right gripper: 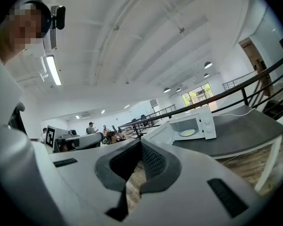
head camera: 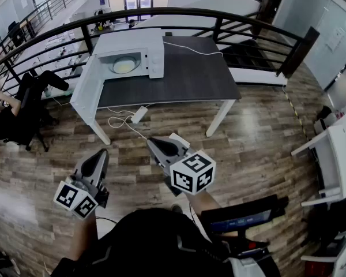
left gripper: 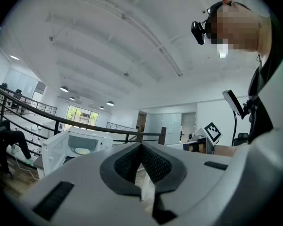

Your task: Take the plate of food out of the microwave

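A white microwave [head camera: 132,53] stands at the left end of a dark-topped table [head camera: 190,77], its door [head camera: 85,85] swung open to the left. Inside lies a plate of yellowish food [head camera: 124,66], also visible as the plate [left gripper: 81,150] in the left gripper view and the plate [right gripper: 187,132] in the right gripper view. Both grippers are held low, well short of the table, over the wooden floor. My left gripper [head camera: 101,154] is shut and empty. My right gripper [head camera: 151,141] is shut and empty too.
A black railing [head camera: 179,16] curves behind the table. A power strip [head camera: 139,115] and white cable lie on the floor under the table's front edge. A person sits on a chair [head camera: 17,117] at the left. White furniture [head camera: 334,154] stands at the right.
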Action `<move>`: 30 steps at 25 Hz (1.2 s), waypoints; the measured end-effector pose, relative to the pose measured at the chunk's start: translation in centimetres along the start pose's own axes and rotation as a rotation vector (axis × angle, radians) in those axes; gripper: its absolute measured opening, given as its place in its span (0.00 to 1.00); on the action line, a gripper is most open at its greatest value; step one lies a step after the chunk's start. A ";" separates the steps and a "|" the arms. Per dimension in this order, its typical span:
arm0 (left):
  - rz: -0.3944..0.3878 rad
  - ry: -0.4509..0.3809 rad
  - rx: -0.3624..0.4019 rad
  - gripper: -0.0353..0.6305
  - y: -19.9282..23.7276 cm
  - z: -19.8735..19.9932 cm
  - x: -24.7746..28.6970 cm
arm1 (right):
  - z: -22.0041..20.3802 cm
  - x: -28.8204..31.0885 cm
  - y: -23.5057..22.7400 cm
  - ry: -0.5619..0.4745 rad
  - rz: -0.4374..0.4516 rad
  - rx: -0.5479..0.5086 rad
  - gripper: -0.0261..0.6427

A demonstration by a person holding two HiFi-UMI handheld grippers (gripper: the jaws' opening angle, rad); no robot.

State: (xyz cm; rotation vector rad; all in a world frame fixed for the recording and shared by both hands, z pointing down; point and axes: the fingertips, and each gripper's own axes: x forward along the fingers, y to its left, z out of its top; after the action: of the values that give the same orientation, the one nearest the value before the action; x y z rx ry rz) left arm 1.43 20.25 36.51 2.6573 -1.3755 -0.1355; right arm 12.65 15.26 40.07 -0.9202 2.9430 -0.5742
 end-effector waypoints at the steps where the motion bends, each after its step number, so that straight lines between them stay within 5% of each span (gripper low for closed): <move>1: 0.001 0.000 0.000 0.06 -0.1 0.2 -0.1 | 0.1 -0.1 0.1 0.000 0.000 0.001 0.04; 30: -0.055 -0.015 0.009 0.06 2.6 1.7 -4.2 | -0.8 3.6 3.6 -0.028 -0.043 0.066 0.04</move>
State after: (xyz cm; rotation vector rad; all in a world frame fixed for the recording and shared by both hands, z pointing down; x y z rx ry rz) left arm -3.34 22.00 35.30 2.7075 -1.3114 -0.1559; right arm 7.59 16.25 40.00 -0.9790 2.8673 -0.6507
